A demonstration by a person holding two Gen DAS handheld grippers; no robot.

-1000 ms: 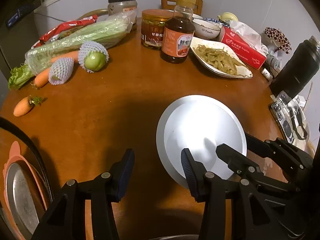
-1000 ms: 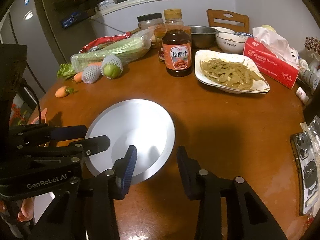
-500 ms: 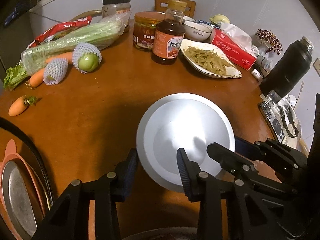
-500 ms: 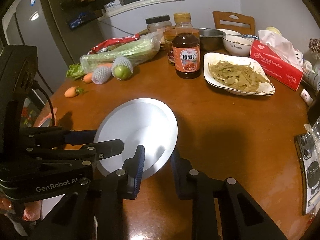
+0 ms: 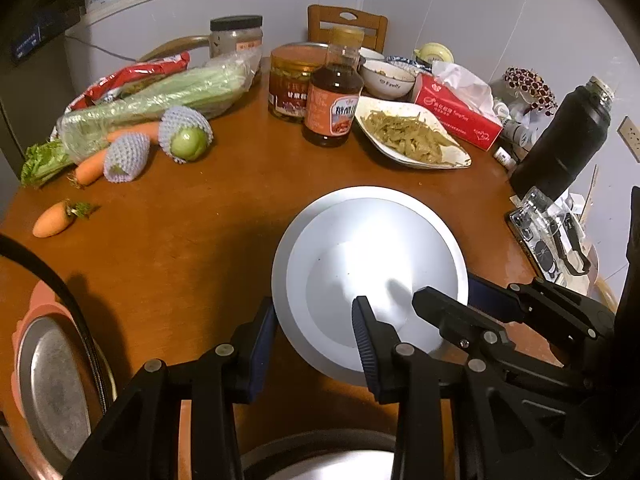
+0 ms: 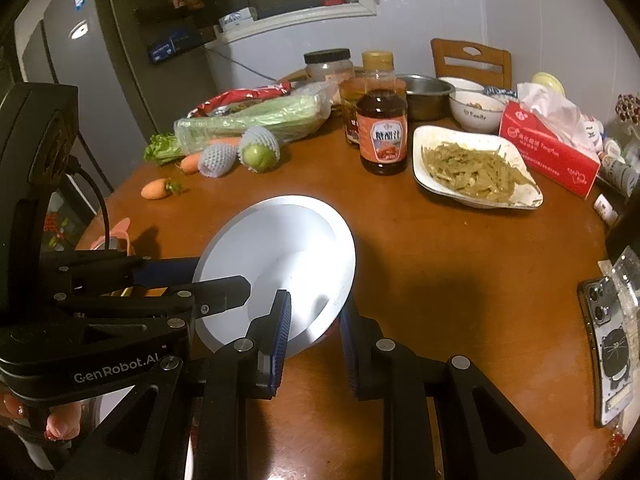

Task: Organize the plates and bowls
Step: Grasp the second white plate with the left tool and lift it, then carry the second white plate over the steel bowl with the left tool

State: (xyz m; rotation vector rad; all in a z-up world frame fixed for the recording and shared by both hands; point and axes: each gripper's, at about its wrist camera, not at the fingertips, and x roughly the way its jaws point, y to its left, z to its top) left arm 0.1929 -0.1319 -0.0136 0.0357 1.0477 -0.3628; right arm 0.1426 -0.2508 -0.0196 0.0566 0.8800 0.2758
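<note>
Since the earlier frames, both sets of jaws have narrowed from a wide stance onto the rim of the white plate, and the plate now appears tilted with its near edge raised off the table.

Progress, as a judgement: one plate is gripped and seems to be at the start of its lift; nothing is stacked or relocated yet. Remaining items include the oval dish of cooked vegetable strips, the white ceramic bowl and the steel bowl, all at upper right of the right wrist view.

Description, largest first:
- Table: round, brown, smooth wood with a dull sheen.
- White plate: at lower centre of both views; circular, wide flat rim, shallow well, glossy glazed surface with a bright reflection.
- Oval dish: white, glossy, pointed ends, holding food.
- Sauce bottle: clear plastic, dark liquid, orange label.

Gripper states:
- Left gripper: jaws narrow, ribbed pads clamped across the plate's near-left rim.
- Right gripper: jaws narrow, closed across the plate's near-right rim, one finger above and one beneath it.
</note>
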